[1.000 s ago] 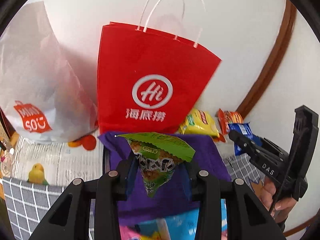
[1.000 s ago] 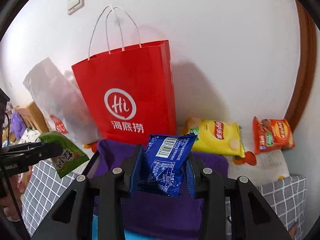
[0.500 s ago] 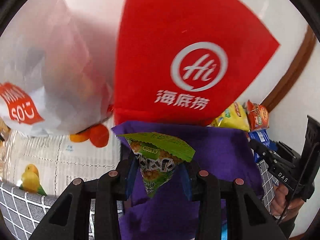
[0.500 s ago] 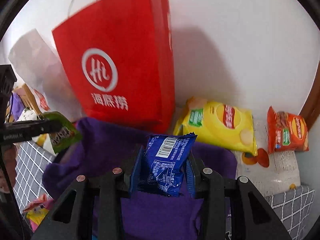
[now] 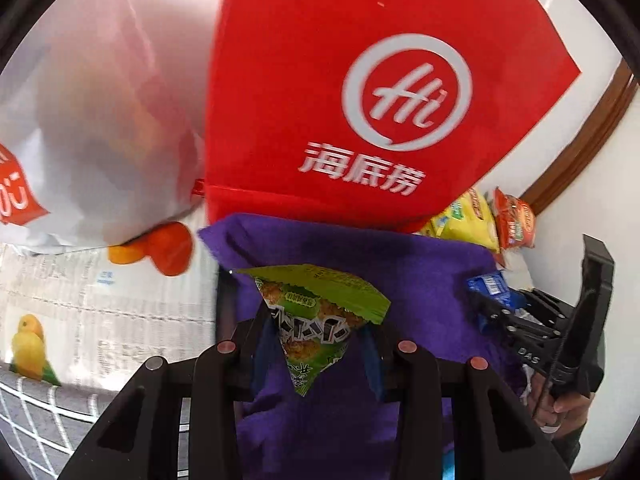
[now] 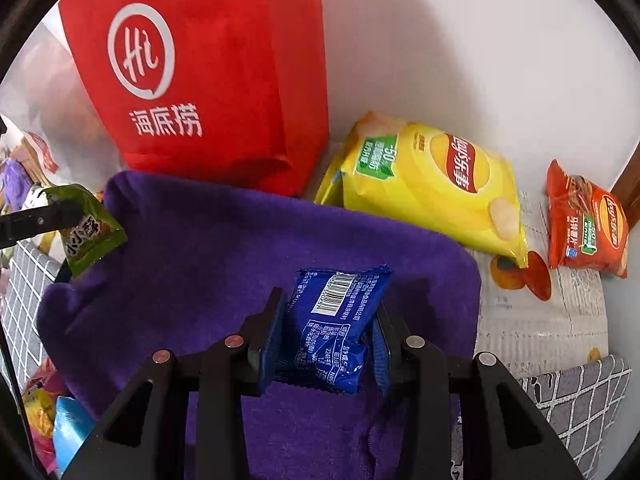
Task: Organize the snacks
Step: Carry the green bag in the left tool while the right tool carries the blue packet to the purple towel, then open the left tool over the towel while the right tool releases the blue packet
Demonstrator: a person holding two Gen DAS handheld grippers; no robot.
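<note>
Jaws, left gripper (image 5: 316,344): closed on a green triangular snack packet (image 5: 316,316), pinched at its lower half, the sealed top edge standing clear above the pads. Jaws, right gripper (image 6: 326,344): closed on a blue biscuit packet (image 6: 336,320), barcode side up, gripped across its width.

Landmark: purple cloth (image 6: 248,256), lining what appears to be a dark-framed basket; the frame is mostly hidden, so the container's form cannot be told for certain. Both packets are held above the purple cloth, the green one over its left part, the blue one nearer its right edge.

Behind the purple cloth: red paper bag (image 6: 208,80), upright against the wall. Left of the cloth: white plastic bag (image 5: 100,120). Right of the cloth, on the printed cover of the bench (image 6: 540,320): yellow crisp bag (image 6: 432,184), lying flat, and beyond it an orange crisp bag (image 6: 584,224).

Step in hand, as judged: two packets carried to the cloth-lined container for deposit. Next move, as judged: packets to be brought low over the cloth, then both jaws opened so that each drops inside, neither spilling over the rim.
</note>
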